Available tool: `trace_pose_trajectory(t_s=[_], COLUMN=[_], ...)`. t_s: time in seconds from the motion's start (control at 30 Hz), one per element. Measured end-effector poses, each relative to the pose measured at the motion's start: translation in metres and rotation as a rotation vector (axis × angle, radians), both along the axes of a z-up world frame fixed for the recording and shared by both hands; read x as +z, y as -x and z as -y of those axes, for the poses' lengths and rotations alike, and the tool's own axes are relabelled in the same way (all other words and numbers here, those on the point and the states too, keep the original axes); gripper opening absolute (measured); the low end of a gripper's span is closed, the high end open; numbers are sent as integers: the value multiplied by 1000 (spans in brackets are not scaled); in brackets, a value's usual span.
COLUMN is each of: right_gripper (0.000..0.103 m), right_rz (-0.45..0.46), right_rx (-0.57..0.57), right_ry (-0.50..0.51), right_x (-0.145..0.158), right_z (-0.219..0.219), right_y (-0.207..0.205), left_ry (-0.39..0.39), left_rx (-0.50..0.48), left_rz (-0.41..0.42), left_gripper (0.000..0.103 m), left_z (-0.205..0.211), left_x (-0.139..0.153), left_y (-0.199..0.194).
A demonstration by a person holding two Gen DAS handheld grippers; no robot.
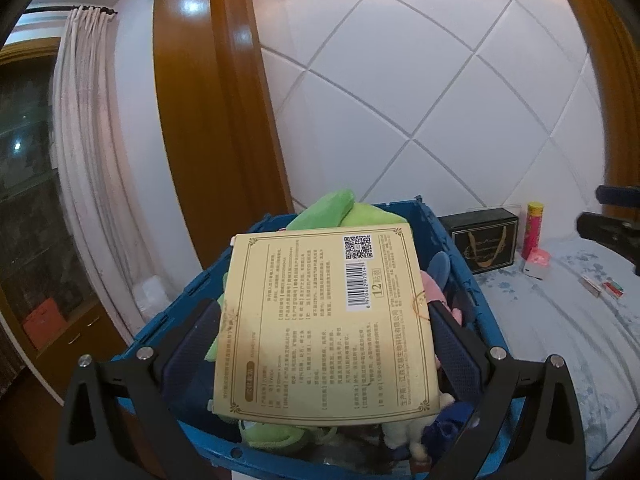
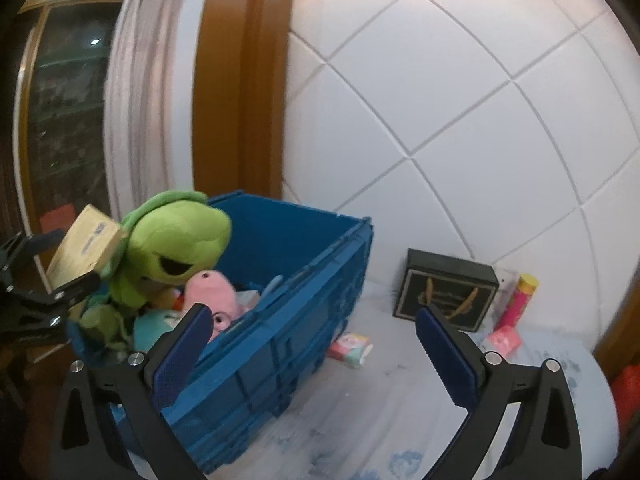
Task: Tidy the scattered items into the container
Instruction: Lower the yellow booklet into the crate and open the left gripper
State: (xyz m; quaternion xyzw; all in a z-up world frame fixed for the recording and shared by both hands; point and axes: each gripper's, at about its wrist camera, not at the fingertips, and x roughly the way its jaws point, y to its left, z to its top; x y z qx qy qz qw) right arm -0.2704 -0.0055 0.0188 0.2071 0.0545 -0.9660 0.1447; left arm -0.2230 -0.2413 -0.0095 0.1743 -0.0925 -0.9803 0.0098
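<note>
My left gripper (image 1: 320, 320) is shut on a flat yellow box (image 1: 320, 320) with a barcode and holds it above the blue crate (image 1: 476, 304). The crate holds a green frog plush (image 2: 176, 244), a pink plush (image 2: 212, 292) and other soft toys. In the right wrist view the yellow box (image 2: 84, 248) and the left gripper show at the crate's left end. My right gripper (image 2: 312, 340) is open and empty, beside the crate's right side (image 2: 280, 344). A small tissue pack (image 2: 350, 348) lies on the bed by the crate.
A black gift box (image 2: 444, 292) stands against the white padded headboard. A pink and yellow tube (image 2: 518, 300) and a pink pack (image 2: 504, 340) lie beside it. Small flat packets (image 1: 604, 286) lie on the sheet. A curtain (image 1: 88, 160) and wooden frame are at the left.
</note>
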Motion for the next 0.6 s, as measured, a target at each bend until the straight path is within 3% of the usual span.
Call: trace_pose_trajectory(t_s=[0.6], right_gripper=[102], right_rz=[22], right_rx=[-38], right_ry=[27], right_x=[-5], right_z=[11], right_y=[3], left_ry=[22], left_rx=[-75], left_rz=[38], left_gripper=[102], left_z=[2], left_x=[-1], left_y=[-7])
